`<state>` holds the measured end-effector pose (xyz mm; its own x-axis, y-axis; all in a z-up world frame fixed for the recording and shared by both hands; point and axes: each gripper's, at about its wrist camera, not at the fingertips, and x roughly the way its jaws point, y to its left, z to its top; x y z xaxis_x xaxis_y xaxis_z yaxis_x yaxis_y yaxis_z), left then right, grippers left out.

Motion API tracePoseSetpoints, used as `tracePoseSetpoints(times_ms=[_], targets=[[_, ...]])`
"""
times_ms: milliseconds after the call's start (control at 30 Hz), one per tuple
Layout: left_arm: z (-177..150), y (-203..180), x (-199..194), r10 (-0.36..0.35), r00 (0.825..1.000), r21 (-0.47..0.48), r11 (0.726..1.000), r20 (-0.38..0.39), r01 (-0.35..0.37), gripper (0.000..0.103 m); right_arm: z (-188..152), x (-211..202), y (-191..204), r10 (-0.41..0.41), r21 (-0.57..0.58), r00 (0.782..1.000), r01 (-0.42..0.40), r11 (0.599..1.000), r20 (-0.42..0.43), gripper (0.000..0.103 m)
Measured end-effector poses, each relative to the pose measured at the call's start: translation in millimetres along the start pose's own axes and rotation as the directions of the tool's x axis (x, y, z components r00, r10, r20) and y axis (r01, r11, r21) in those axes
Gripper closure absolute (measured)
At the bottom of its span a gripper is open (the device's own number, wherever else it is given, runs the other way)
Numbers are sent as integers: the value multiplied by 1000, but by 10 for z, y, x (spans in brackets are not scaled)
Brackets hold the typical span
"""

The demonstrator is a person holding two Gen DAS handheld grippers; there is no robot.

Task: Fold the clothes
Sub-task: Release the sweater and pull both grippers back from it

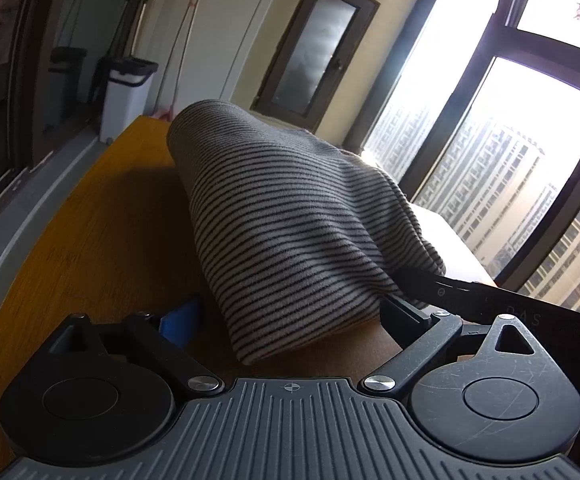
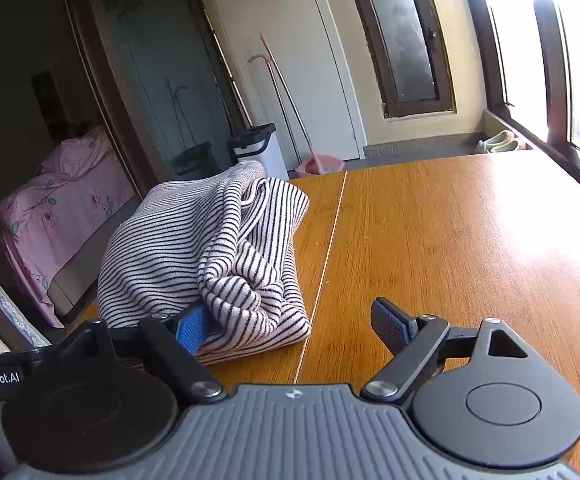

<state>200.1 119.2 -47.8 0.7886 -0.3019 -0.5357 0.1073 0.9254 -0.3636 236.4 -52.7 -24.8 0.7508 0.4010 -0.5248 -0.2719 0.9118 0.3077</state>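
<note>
A grey, black-striped garment [image 1: 290,208] lies bunched in a folded heap on the wooden table [image 1: 90,240]. My left gripper [image 1: 290,316] is open, its fingers standing wide on either side of the heap's near end. A black part of the other gripper [image 1: 469,292] touches the heap's right end. In the right wrist view the garment [image 2: 178,248] sits to the left on the table [image 2: 449,240]. My right gripper [image 2: 293,326] is open; its left blue pad [image 2: 192,328] rests against the cloth's near edge, and its right finger is over bare wood.
A seam [image 2: 329,248] runs across the tabletop beside the garment. Beyond the table stand a white bin [image 2: 258,148] and a pink dustpan [image 2: 317,164]. A bed with pink sheets [image 2: 62,200] is at the left. Large windows [image 1: 509,160] border the right.
</note>
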Motion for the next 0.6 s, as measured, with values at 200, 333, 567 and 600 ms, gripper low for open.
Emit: tracePoseSetpoints(times_ms=[200, 333, 567, 600], targets=[[-131, -153, -142, 141, 990, 14, 990, 0, -141, 0, -114, -129, -54, -7, 30, 999, 8, 1000, -44, 15], [-186, -248, -202, 278, 961, 17, 960, -1, -278, 0, -203, -302, -143, 25, 49, 998, -22, 999, -51, 3], [-292, -482, -259, 450, 892, 121, 889, -44, -442, 0, -344, -595, -247, -77, 77, 996, 80, 994, -36, 0], [-303, -498, -276, 456, 889, 125, 885, -45, -448, 0, -342, -598, -248, -87, 58, 995, 90, 994, -46, 0]])
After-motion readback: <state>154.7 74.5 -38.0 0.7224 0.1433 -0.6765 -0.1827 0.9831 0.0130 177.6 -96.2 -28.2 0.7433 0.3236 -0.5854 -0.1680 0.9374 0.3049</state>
